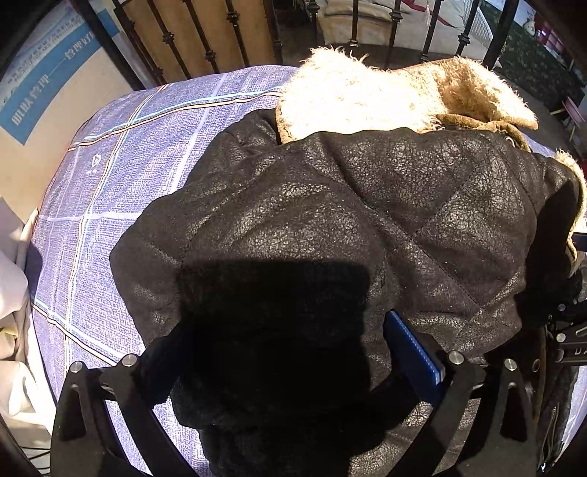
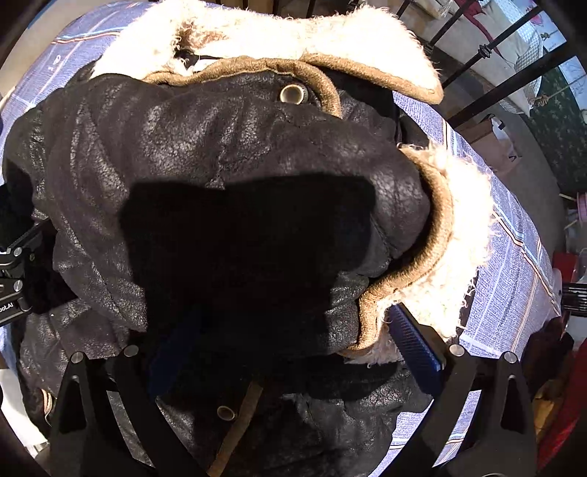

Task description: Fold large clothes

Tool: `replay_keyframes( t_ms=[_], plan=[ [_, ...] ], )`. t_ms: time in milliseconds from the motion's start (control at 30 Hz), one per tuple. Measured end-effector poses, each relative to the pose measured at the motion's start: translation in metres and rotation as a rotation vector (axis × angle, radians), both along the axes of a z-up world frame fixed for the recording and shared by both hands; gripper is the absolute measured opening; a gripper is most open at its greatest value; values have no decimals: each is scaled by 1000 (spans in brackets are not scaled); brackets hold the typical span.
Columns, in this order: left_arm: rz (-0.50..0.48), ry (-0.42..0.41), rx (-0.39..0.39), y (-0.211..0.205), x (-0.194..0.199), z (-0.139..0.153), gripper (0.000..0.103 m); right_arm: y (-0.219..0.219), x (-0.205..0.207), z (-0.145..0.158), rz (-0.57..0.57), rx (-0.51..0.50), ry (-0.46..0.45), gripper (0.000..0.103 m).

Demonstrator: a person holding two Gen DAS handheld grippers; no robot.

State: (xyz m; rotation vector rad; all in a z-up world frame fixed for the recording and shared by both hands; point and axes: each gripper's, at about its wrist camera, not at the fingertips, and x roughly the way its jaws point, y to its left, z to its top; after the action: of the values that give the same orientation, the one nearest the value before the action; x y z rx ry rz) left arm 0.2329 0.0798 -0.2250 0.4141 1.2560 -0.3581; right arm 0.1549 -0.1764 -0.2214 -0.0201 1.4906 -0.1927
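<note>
A black quilted leather-look jacket [image 1: 330, 205] with a cream fleece collar [image 1: 352, 99] lies folded on a blue checked bedsheet [image 1: 121, 176]. My left gripper [image 1: 286, 352] is open, its blue-padded fingers [image 1: 414, 356] wide apart over the jacket's near edge. In the right wrist view the jacket [image 2: 220, 146] fills the frame, with its fleece collar [image 2: 286, 33], tan trim and a metal snap [image 2: 292, 94]. My right gripper [image 2: 290, 348] is open, its fingers [image 2: 416, 348] straddling a bunched fold of the jacket. Deep shadow hides the cloth between both pairs of fingers.
A black metal bed rail [image 1: 205, 44] runs along the far edge of the bed. A white cloth [image 1: 11, 301] lies at the left edge. The right gripper's body [image 1: 565, 330] sits at the jacket's right side. Boxes and clutter [image 2: 491, 143] stand beyond the bed's right side.
</note>
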Motion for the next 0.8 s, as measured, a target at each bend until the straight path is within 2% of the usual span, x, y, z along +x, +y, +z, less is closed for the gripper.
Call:
replay_keyframes(
  t_ms=[200, 300, 367, 433, 500, 667, 800],
  plan=[
    [10, -7, 14, -3, 0, -1, 99, 11, -6, 2, 28, -32, -34, 99],
    [10, 2, 8, -2, -1, 1, 99, 16, -20, 19, 37, -37, -105, 98],
    [13, 9, 6, -2, -1, 3, 98, 16, -33, 42, 20, -24, -182, 98],
    [15, 8, 9, -2, -3, 7, 98, 17, -54, 64, -30, 39, -265, 98],
    [15, -4, 14, -1, -7, 11, 98, 14, -73, 71, -83, 104, -287, 98],
    [14, -54, 4, 5, -22, 32, 97, -2, -129, 58, -226, 154, -260, 98],
    [11, -60, -72, 24, -40, 56, 97, -24, -177, 52, -348, 208, -239, 98]
  ],
)
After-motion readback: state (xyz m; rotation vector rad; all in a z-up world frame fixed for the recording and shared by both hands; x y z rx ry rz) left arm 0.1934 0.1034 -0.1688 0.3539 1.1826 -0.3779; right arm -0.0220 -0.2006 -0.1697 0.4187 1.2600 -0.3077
